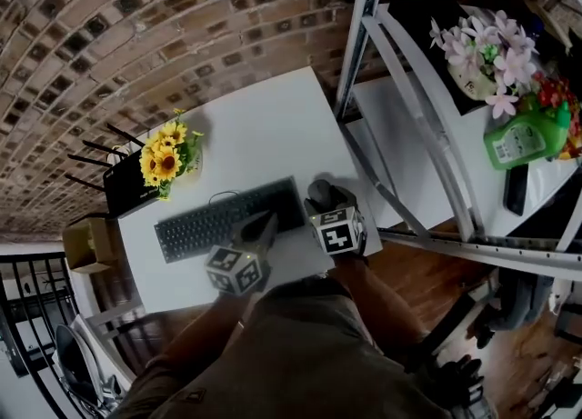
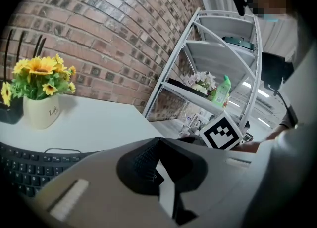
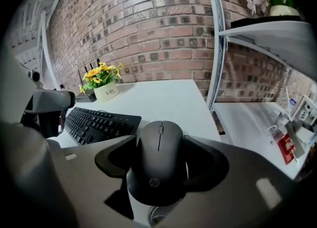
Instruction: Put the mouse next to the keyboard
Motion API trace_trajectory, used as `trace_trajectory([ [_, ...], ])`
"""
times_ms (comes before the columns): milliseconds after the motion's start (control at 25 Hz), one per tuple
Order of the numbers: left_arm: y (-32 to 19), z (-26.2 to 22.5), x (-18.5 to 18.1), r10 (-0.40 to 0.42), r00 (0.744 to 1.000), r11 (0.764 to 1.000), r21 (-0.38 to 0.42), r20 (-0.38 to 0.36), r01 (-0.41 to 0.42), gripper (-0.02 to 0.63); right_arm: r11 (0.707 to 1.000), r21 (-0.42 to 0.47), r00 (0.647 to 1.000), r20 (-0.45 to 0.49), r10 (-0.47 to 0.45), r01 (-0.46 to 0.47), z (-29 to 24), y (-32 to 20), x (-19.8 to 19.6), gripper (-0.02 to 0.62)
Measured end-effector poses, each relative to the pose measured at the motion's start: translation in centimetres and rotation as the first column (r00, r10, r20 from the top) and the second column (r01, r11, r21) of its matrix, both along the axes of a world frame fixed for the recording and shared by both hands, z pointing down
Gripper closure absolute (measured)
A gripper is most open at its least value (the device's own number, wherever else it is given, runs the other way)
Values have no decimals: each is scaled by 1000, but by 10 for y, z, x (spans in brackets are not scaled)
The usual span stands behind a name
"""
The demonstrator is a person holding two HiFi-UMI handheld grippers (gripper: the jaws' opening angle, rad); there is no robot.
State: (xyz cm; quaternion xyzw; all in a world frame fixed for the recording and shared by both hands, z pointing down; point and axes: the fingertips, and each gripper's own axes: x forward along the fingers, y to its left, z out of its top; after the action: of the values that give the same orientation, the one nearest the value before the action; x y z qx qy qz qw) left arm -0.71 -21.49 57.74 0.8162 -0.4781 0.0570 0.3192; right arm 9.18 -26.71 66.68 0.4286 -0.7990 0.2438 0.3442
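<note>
The mouse (image 3: 159,165) is clasped by its flanks between the widely spread jaws of the right gripper (image 3: 159,142). It is held just off the right end of the keyboard (image 3: 99,122) on the white table (image 3: 163,98), apparently so it can be set down there. Whether it already rests on the surface cannot be told. The left gripper (image 2: 157,148) is held idle near the keyboard's front edge, jaws drawn together on nothing. The mouse is seen as matte black and smoothly domed, with a scroll wheel and a small rear logo.
</note>
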Motion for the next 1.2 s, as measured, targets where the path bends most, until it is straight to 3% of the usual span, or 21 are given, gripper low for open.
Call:
trace_trajectory([
  [600,-2,19,-17,7,1000,998,-60,10,-7,604,997,-77,998,-63,26,-31,43,0,-1,281],
  [1200,-1,15,-22,13,1000,998,-58,9,-12,604,998,-62,996,-88,16,-21,47,0,0,275],
])
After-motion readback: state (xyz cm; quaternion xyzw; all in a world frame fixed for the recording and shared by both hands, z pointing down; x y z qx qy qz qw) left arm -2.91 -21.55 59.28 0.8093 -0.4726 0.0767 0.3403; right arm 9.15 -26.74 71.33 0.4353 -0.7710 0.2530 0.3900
